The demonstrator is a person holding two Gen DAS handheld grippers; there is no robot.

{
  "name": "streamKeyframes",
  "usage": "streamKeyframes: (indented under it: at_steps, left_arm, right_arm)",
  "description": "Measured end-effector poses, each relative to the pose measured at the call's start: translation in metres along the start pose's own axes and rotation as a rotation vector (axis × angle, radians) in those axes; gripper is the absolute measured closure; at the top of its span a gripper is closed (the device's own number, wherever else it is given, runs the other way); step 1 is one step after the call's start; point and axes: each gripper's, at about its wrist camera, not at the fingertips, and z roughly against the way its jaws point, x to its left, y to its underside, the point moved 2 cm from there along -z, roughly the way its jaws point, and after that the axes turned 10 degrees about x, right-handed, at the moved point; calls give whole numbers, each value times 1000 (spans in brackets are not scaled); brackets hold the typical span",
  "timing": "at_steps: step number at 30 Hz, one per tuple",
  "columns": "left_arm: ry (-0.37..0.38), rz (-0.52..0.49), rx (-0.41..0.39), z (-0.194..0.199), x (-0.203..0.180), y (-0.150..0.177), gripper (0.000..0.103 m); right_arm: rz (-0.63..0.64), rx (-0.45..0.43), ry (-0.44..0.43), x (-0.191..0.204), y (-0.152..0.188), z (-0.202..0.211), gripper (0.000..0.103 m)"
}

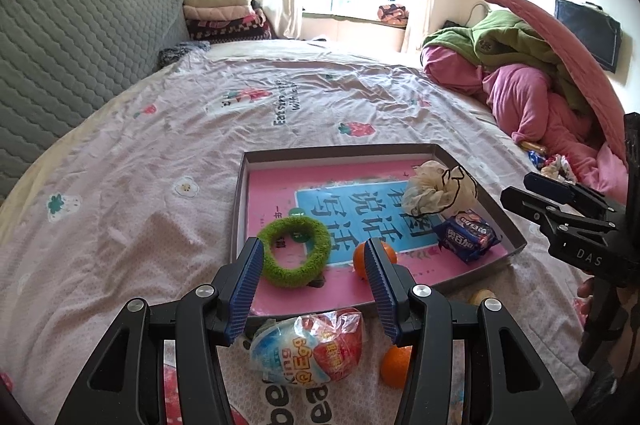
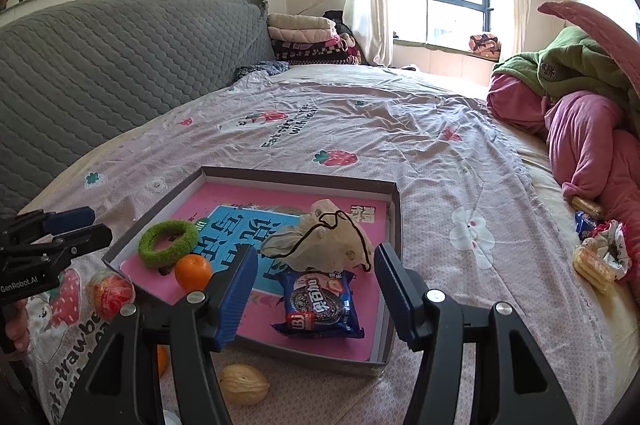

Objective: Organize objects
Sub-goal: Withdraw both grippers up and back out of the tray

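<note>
On the pink printed bedsheet, a shallow grey cardboard tray (image 2: 394, 225) already holds a green fuzzy ring (image 1: 294, 251), an orange, a blue biscuit packet (image 2: 318, 303) and a cream cloth pouch. Sorting appears mid-way: a wrapped red-and-white snack bag (image 1: 308, 351) lies just outside the near rim. The left gripper (image 1: 314, 289) hovers above it, angled down, jaws parted and empty; next move likely requires lowering onto it. The right gripper (image 2: 316, 299), likewise empty and parted, hangs over the packet.
</note>
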Motion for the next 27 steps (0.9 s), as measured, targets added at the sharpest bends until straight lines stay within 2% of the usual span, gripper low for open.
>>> streamKeyframes:
  at_steps: [20,27]
  left_arm:
    - [11,10,6,19,-5,30,49]
    - [22,2,9,26,-12,44,49]
  right_arm:
    - [21,-55,-9,15,14,26,43]
    - [32,-47,-6,19,25,32,43]
